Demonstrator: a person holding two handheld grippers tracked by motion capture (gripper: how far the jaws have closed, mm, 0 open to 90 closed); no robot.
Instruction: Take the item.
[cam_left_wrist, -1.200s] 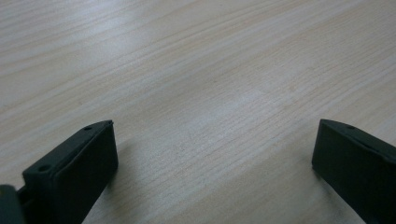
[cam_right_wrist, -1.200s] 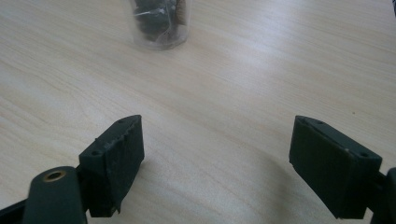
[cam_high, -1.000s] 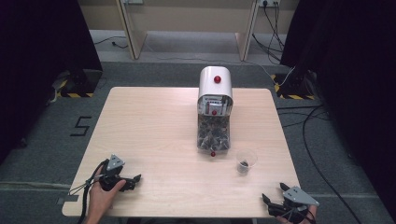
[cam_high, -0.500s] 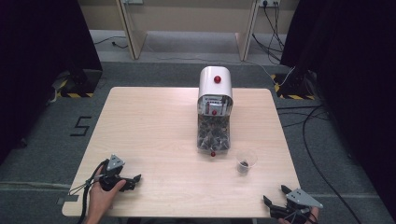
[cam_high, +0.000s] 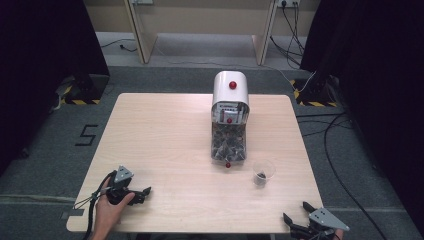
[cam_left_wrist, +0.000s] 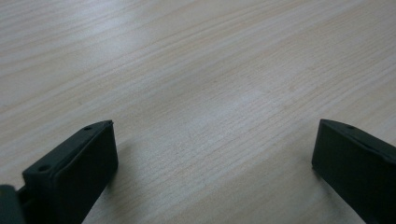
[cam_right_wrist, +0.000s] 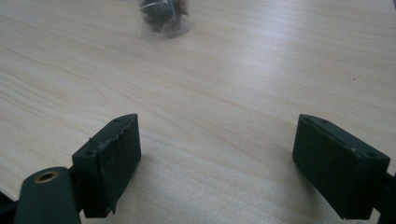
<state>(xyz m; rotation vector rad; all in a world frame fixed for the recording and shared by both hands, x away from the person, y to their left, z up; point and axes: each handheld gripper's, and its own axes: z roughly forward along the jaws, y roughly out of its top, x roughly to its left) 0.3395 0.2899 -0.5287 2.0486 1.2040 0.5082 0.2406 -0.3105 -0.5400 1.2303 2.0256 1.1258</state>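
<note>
A white-topped dispenser (cam_high: 230, 117) with a red button and a clear bin of dark pieces stands at the table's middle back. To its front right is a small clear cup (cam_high: 263, 172) with a few dark pieces at its bottom; the right gripper view shows the cup (cam_right_wrist: 163, 18) at the top edge. A hand rests my left gripper (cam_high: 145, 195) on the table near the front left corner, open over bare wood (cam_left_wrist: 212, 154). My right gripper (cam_high: 296, 212) is at the front right edge, open (cam_right_wrist: 217, 158), with nothing between its jaws and the cup a short way ahead.
The light wooden table (cam_high: 165, 140) has wide bare areas left of the dispenser. A small red knob (cam_high: 227, 164) sits at the dispenser's foot. Cables lie on the grey floor (cam_high: 330, 130) to the right, and dark curtains flank both sides.
My right gripper has drifted slightly back toward the table's front edge. The left gripper, the cup and the dispenser have not moved.
</note>
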